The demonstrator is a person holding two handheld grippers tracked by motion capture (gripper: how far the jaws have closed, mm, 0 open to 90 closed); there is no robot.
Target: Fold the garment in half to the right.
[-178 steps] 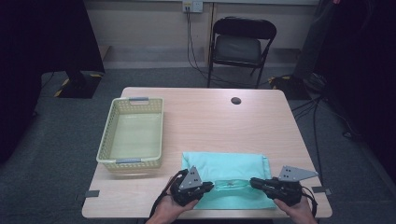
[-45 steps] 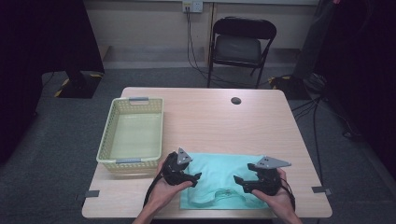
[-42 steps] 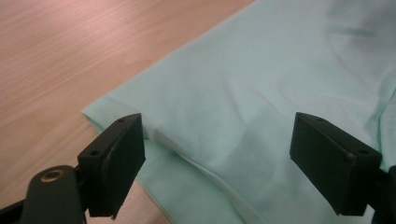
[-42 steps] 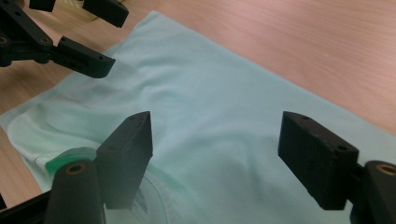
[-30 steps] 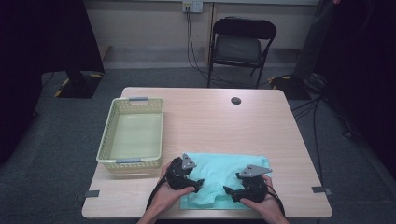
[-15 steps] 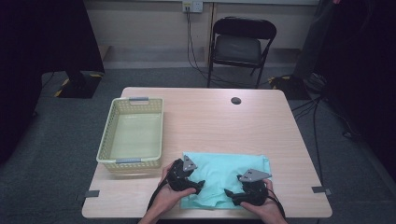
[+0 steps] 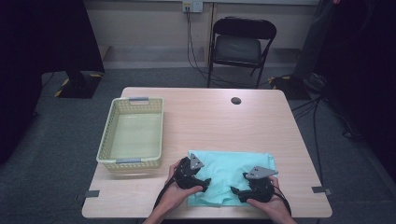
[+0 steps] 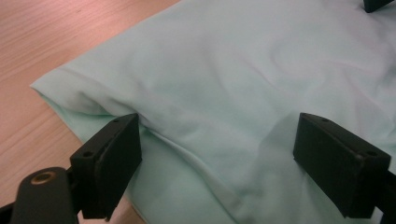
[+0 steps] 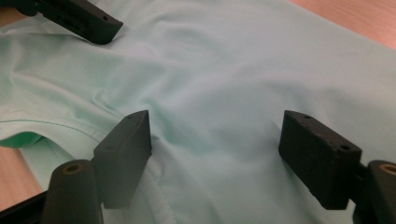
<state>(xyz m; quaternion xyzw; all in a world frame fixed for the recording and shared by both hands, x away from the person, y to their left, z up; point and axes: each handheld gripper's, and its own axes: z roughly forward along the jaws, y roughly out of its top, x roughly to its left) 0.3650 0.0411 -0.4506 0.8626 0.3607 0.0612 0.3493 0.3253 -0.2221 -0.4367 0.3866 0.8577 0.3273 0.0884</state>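
A mint-green folded cloth lies flat on the wooden table near its front edge. My left gripper rests on the cloth's front left part, and in the left gripper view its jaws stand wide apart with their tips down on the fabric by a folded edge. My right gripper sits on the front right part. Its jaws are also spread wide over smooth cloth, gripping nothing. The left gripper's jaw shows at the top left of the right gripper view.
A pale yellow mesh basket stands empty at the table's left, just left of the cloth. A small dark disc lies near the far edge. A black folding chair stands behind the table.
Since the earliest frame both grippers have come in from the cloth's front corners onto the cloth. Over the last half second they have hardly moved.
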